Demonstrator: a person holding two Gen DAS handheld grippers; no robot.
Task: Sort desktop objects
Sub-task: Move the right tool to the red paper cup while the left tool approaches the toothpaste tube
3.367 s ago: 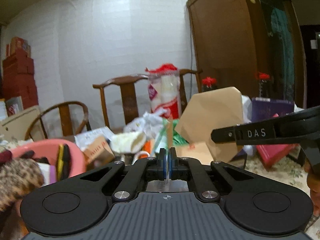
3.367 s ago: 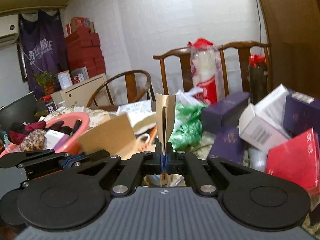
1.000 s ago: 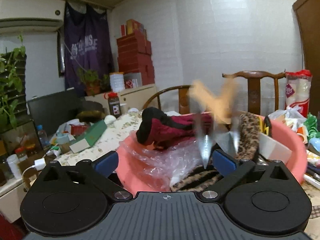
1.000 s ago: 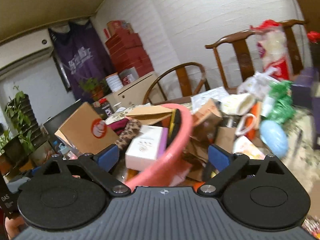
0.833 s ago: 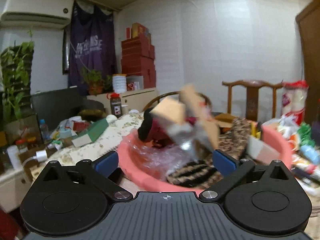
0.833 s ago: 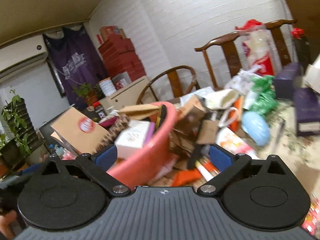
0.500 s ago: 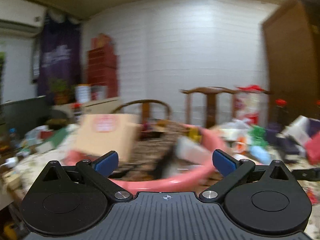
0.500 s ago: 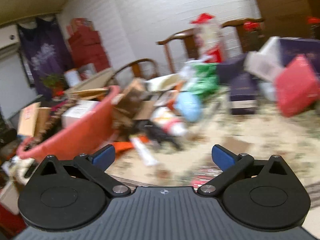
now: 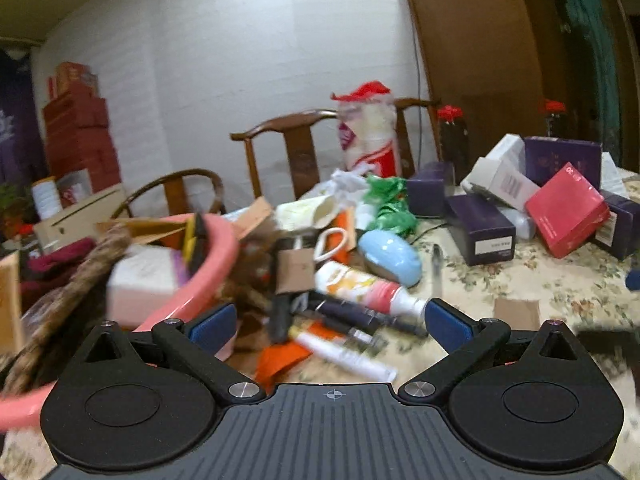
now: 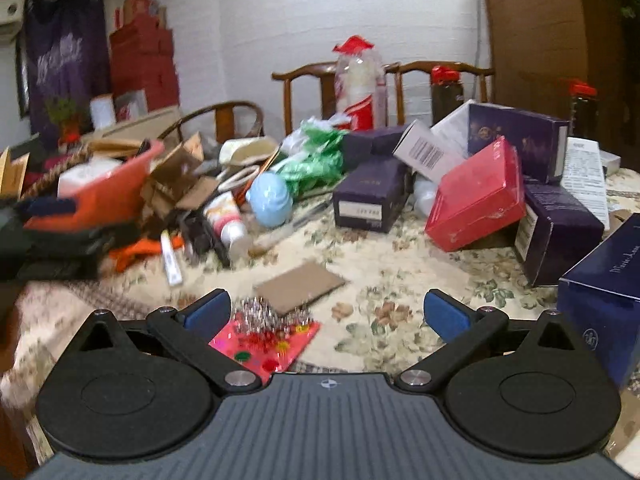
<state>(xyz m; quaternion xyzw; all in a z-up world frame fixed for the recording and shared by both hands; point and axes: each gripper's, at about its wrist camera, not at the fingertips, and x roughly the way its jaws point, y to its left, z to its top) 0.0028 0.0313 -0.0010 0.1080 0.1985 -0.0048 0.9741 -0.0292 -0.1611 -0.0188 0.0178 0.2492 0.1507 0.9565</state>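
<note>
Both my grippers hang empty and spread wide over a cluttered table with a flowered cloth.

My left gripper has its blue pads far apart with nothing between them; ahead of it lies a jumble of pens, a white and pink tube and a pale blue egg-shaped object, with the pink basin at its left, already holding a white box and leopard-print fabric. My right gripper has just been opening and now stands released, nothing between its fingers; just before it lie a flat brown cardboard piece and a pink card with silver tinsel, touching each other. Farther right, a red box leans among dark purple boxes. The left view is blurred.
</note>
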